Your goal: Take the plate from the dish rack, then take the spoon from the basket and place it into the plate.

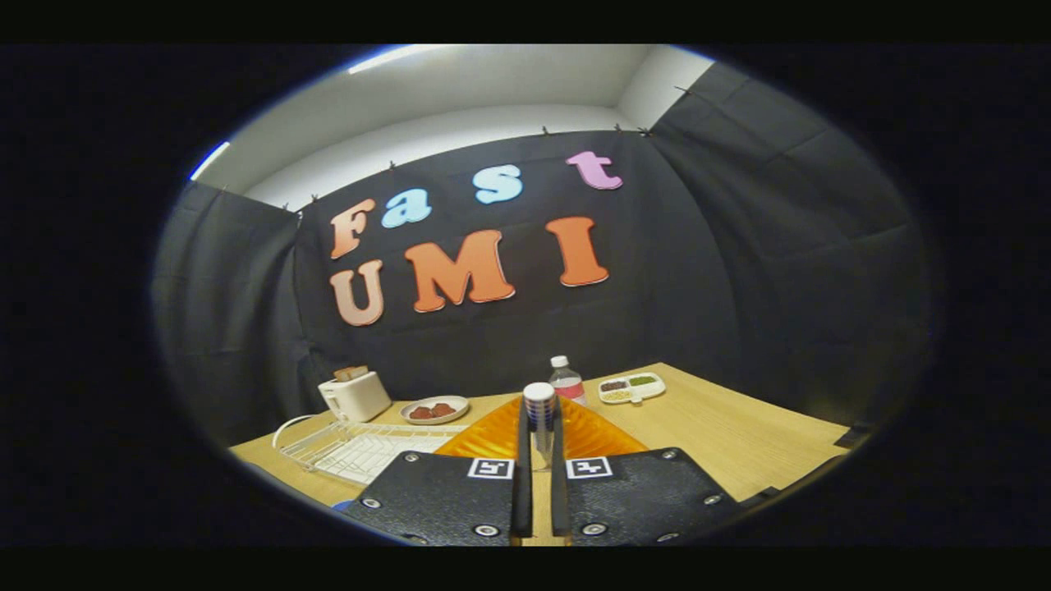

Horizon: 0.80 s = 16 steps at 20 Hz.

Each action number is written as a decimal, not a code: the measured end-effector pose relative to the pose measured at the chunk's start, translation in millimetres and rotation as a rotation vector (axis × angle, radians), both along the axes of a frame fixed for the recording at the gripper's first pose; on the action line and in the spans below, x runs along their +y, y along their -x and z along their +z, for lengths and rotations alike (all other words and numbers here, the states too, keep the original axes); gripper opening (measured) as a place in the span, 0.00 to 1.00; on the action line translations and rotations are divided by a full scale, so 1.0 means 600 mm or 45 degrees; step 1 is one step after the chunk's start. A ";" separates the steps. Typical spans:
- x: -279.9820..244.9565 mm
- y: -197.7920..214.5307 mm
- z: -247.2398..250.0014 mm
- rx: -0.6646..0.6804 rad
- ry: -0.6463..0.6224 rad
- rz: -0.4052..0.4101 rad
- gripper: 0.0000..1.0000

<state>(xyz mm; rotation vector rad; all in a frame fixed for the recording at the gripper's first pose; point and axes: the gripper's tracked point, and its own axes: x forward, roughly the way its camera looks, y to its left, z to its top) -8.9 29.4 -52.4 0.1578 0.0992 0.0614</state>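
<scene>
Fingers (539, 480) lower centre, nearly closed, gripping spoon (539, 408) upright between them. Orange plate (493, 439) just beyond on surface (739, 435). Rack (353, 447) lower left; toaster (355, 396) behind.

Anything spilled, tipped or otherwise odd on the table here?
Nothing spilled or tipped. One thing stands out: the hand-held gripper grips the orange plate edge-on, held upright instead of lying flat, beside the dish rack.

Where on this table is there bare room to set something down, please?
The widest bare wood lies between the compartment tray and the table's near corner. The other side is crowded: dish rack, toaster and small food plate. The hand-held gripper is shut on the spoon, over the orange plate.
</scene>
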 end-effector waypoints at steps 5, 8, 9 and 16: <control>0.091 0.049 0.021 -0.020 0.019 0.245 0.09; 0.131 0.068 0.019 -0.005 -0.011 0.366 0.09; 0.143 0.075 0.014 0.003 -0.018 0.399 0.09; 0.216 0.101 -0.059 0.130 -0.060 0.588 0.09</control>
